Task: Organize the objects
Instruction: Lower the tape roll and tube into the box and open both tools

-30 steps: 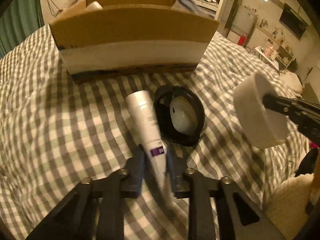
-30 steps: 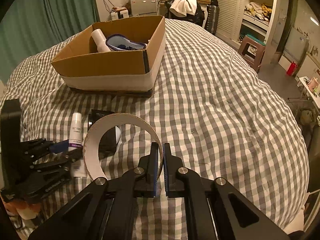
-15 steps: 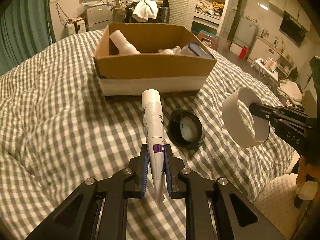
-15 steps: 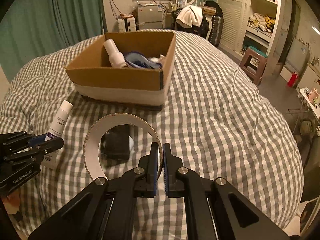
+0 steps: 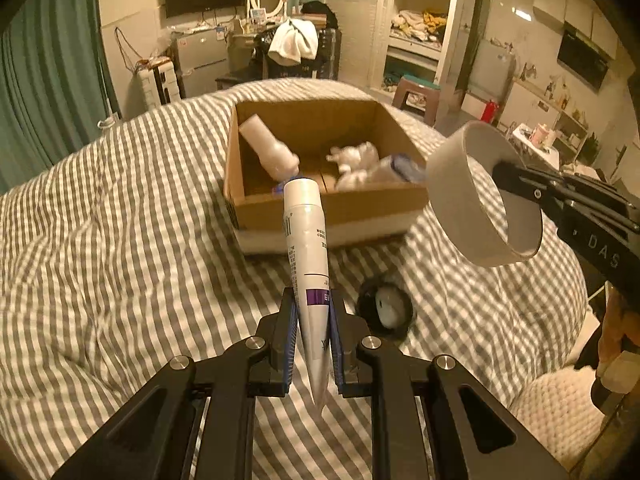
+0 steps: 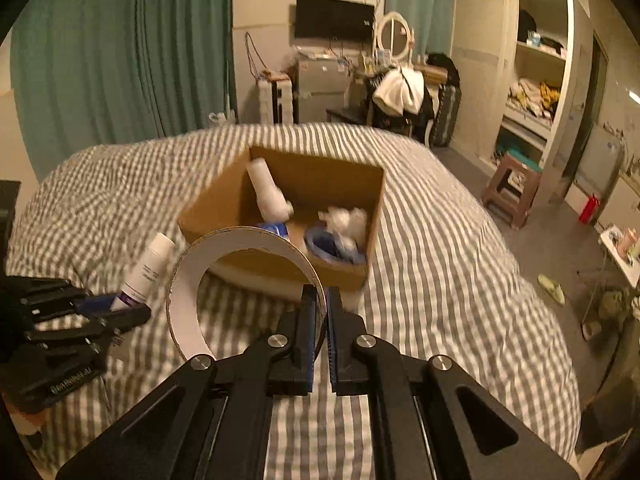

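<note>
Jaws of the left gripper (image 5: 313, 334) clamp a white tube (image 5: 308, 248) and those of the right gripper (image 6: 319, 322) pinch a cardboard ring (image 6: 188, 280), both carried short of the cardboard box (image 5: 320, 204), each needing lifting over its near wall before release.

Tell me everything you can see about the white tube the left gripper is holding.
The white tube is a squeeze tube that looks like plastic, with a round white cap at the far end, small printed text along its body and a purple band near the flat crimped tail. The left gripper is shut on it near that tail, blue pads pressing both sides. It is lifted off the checked bedspread, cap pointing up and away toward the cardboard box, touching nothing else.
</note>
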